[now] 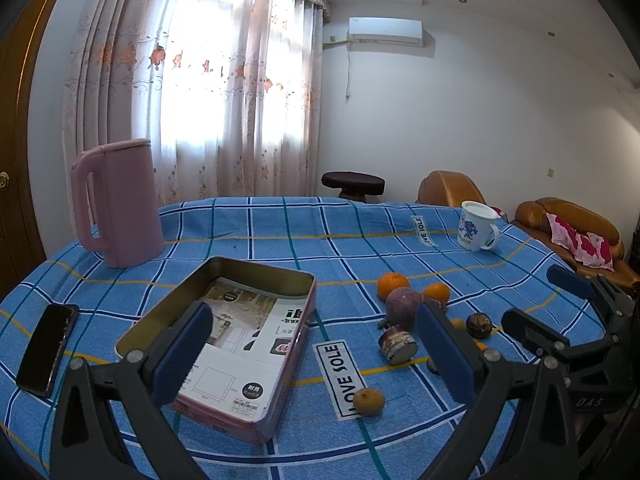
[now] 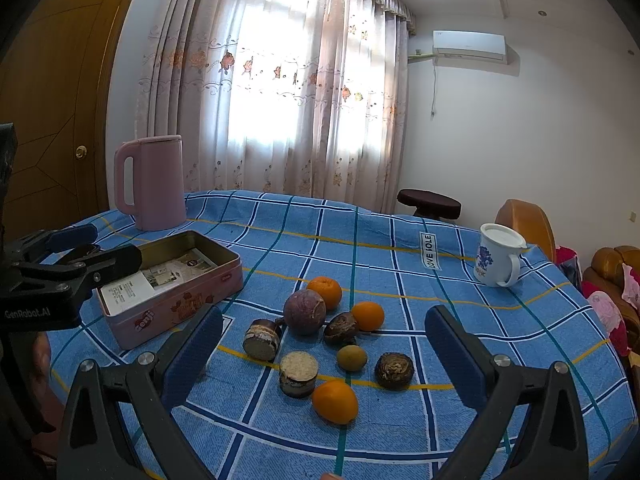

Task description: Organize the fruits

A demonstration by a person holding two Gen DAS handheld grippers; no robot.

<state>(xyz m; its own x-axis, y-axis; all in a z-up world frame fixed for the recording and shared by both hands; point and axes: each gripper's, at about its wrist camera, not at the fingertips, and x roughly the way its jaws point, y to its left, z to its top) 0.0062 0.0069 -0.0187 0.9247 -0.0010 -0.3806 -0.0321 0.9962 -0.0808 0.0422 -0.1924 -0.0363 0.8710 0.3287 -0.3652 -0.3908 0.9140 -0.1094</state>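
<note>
We are looking across a desk (image 1: 280, 220) draped in a blue checked cloth toward white walls (image 1: 480, 120). Daylight is glowing through sheer floral curtains (image 2: 288, 80) over the window. An air conditioner (image 1: 385, 32) is hanging high on the wall, a dark round stool (image 1: 353, 184) is standing below, brown leather armchairs (image 1: 560, 216) are sitting at right, and a wooden door (image 2: 52, 120) is showing at left

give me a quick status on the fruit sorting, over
Left gripper open, empty, over the pink tin. Right gripper open, empty, above the fruit cluster. Fruit all on the tablecloth, none in the tin. Path clear.
</note>
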